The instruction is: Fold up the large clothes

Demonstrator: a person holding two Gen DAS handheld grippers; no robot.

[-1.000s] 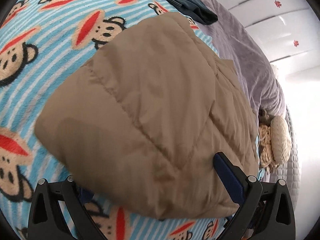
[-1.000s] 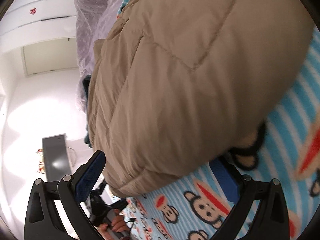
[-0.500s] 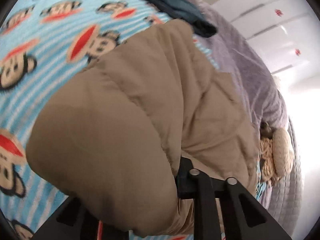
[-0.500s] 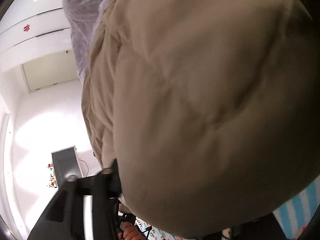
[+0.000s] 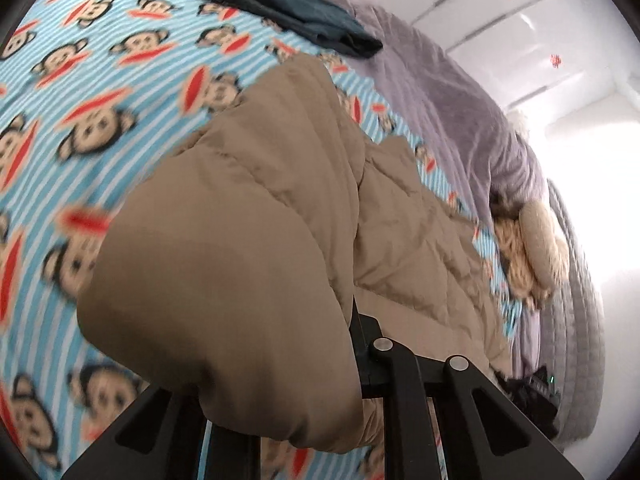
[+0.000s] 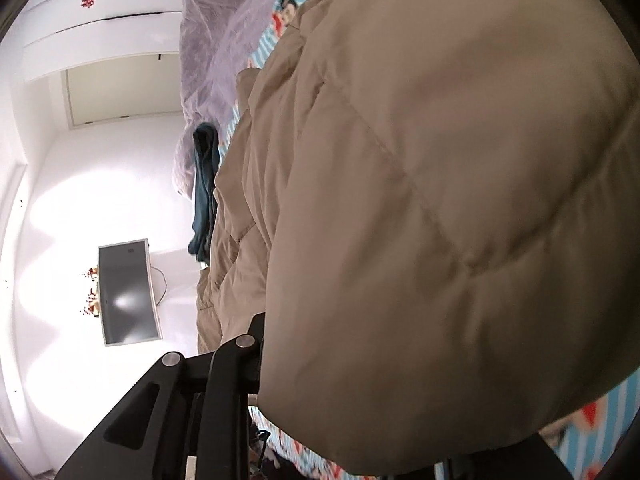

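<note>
The tan quilted puffer jacket (image 5: 248, 216) lies on the bed's blue striped monkey-print blanket (image 5: 100, 80), its near edge raised. The left tongs (image 5: 280, 420) are clamped on a bulging fold that hides their tips. The right tongs (image 6: 320, 420) are closing on another fold (image 6: 440, 200); one finger (image 6: 224, 376) shows, the other is buried.

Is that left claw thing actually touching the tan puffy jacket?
Touching. In the left wrist view the jacket bulges out from between the fingers of the left gripper, which are clamped on its edge and lifting it off the blanket.
</note>
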